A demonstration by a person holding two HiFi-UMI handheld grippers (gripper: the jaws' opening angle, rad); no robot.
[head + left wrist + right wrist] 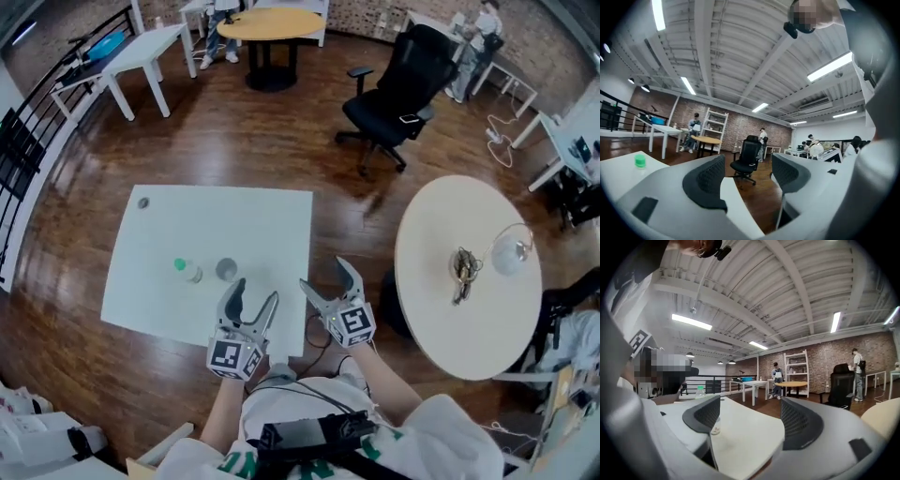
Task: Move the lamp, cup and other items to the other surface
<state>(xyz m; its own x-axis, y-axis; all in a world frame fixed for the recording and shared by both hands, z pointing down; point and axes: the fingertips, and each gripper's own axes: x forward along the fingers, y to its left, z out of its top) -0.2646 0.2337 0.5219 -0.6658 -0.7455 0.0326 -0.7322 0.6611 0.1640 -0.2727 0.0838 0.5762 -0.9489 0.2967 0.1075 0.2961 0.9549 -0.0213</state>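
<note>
Open office, wood floor (234, 141); white square worktop (262, 216) ahead-left, round cream worktop (441, 319) to the right, strip of bare floor between them; cup (226, 270) and green-capped bottle (187, 270) stand near each other on the square worktop, towards its front edge; small round object (142, 202) at its far left corner; lamp (511, 251) and a dark tangled item (462, 267) sit near each other on the round worktop; left claw (254, 292) over the square worktop's front edge, just beside the cup, jaws apart, nothing between them; right claw (323, 274) off that worktop's right front corner, jaws wide, empty; black office chair (398, 89) beyond, well apart from both worktops.
</note>
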